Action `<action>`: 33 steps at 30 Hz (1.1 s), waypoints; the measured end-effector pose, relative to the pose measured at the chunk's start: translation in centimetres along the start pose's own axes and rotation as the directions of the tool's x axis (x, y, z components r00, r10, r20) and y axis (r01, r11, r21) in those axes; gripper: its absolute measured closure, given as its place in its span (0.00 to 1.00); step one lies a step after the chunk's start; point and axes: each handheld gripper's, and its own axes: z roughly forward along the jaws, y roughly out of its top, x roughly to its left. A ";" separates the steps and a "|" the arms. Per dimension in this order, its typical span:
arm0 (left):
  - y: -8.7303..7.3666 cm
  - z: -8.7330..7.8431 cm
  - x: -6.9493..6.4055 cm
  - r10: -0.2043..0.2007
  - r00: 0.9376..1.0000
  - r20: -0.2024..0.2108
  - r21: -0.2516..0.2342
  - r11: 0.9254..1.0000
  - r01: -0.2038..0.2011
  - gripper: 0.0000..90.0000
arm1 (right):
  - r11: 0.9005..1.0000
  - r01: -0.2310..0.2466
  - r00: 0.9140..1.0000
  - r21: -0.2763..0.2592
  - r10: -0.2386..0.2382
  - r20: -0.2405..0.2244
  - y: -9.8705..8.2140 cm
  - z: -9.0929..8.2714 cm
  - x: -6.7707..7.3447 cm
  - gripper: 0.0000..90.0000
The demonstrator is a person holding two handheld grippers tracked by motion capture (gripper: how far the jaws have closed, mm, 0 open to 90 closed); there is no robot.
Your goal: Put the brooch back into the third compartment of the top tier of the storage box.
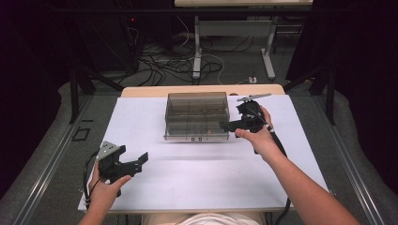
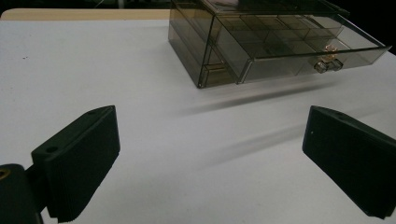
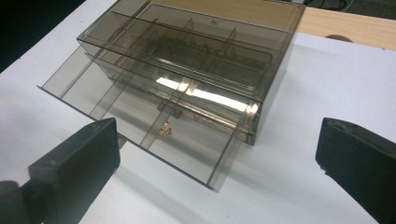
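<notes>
- Near the upper middle of the high view sits the smoky translucent plastic drawer box [image 1: 197,115] on the white worktop [image 1: 197,178], with its lower drawer [image 3: 140,126] pulled out towards me and a small gold-coloured trinket [image 3: 164,130] lying in one of the drawer's compartments.
- My right gripper [image 1: 233,125] hovers just beside the right front corner of that drawer; its jaws stand wide apart and hold nothing.
- My left gripper [image 1: 133,161] waits well apart from the box at the lower left of the high view, jaws likewise spread and empty.
- As I judge it, the step in hand is reaching into the open drawer for the trinket.
- To do it well I would come down from above, keep both jaws clear of the thin dividers, and straddle the trinket before closing.
- The piece is tiny and the drawer floor is slick, so a slow, gentle pinch low to the floor seems wise; a hasty one could flick it into another compartment.
- The box looks light, so I would avoid nudging the drawer front, or steady it with the left.
- My right forearm stretches diagonally from the lower right of the high view, wrist bent leftwards toward the drawer.
- My left hand rests low near the worktop's front edge, gripper angled to the right.
</notes>
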 end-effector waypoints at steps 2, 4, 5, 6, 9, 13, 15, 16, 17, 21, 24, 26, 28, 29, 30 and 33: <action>0.0 0.0 0.0 0.000 1.000 0.000 0.000 1.000 0.000 0.04 | 1.000 -0.004 1.000 -0.004 0.004 0.003 -0.4 -0.3 -0.3 0.00; 0.0 0.0 0.0 0.000 1.000 0.001 0.000 1.000 0.000 0.04 | 1.000 -0.009 1.000 -0.014 0.009 0.002 -0.9 -0.6 -0.6 0.00; 0.0 0.0 0.0 -0.001 1.000 0.001 0.000 1.000 0.001 0.04 | 1.000 -0.005 1.000 -0.020 0.005 -0.002 -1.2 -0.7 -0.8 0.00; 0.0 0.0 0.0 0.000 1.000 0.001 0.001 1.000 0.000 0.04 | 1.000 -0.005 1.000 -0.019 0.005 0.004 -1.4 -0.8 -0.9 0.00; 0.0 0.0 0.0 0.000 1.000 -0.001 -0.001 1.000 0.000 0.04 | 0.999 -0.015 1.000 -0.029 0.015 0.004 -2.2 -1.3 -1.2 0.00; 0.0 0.0 0.0 -0.001 1.000 -0.002 0.003 1.000 0.001 0.04 | 0.999 -0.028 1.000 -0.043 0.028 0.014 -3.3 -1.9 -1.8 0.02; 0.0 0.0 0.0 0.001 1.000 -0.003 0.003 1.000 -0.001 0.04 | 0.998 -0.029 0.999 -0.057 0.030 0.019 -3.7 -2.2 -2.0 0.03; 0.0 0.0 0.0 0.001 1.000 -0.003 0.003 1.000 -0.001 0.04 | 0.998 -0.039 0.999 -0.055 0.041 0.021 -4.0 -2.3 -2.1 0.03; 0.0 0.0 0.0 0.001 1.000 -0.004 0.003 1.000 -0.001 0.04 | 0.998 -0.033 0.999 -0.059 0.034 0.024 -4.2 -2.4 -2.4 0.03; -0.1 0.0 0.0 0.001 1.000 -0.004 0.001 1.000 -0.001 0.04 | 0.997 -0.043 0.999 -0.061 0.045 0.028 -5.2 -2.8 -3.0 0.03; -0.1 0.0 0.0 0.004 1.000 -0.007 0.000 1.000 -0.004 0.04 | 0.997 -0.058 0.997 -0.056 0.060 0.037 -6.0 -3.0 -3.4 0.03; -0.1 0.0 0.0 0.001 1.000 -0.005 -0.002 1.000 -0.001 0.04 | 0.996 -0.057 0.997 -0.062 0.060 0.044 -6.6 -3.0 -3.8 0.03; -0.1 0.0 0.0 0.001 1.000 -0.007 -0.002 1.000 -0.001 0.04 | 0.996 -0.063 0.997 -0.067 0.066 0.045 -7.1 -3.1 -4.1 0.04; -0.1 0.0 0.0 0.001 1.000 -0.006 -0.001 1.000 -0.001 0.04 | 0.996 -0.065 0.997 -0.062 0.068 0.049 -7.3 -3.1 -4.3 0.04; -0.1 0.0 0.0 0.002 1.000 -0.007 -0.001 1.000 -0.002 0.04 | 0.995 -0.069 0.996 -0.068 0.072 0.050 -7.5 -3.1 -4.4 0.04; -0.1 0.0 -0.1 0.002 1.000 -0.007 -0.001 1.000 -0.002 0.04 | 0.994 -0.082 0.995 -0.075 0.087 0.057 -8.1 -3.2 -4.9 0.05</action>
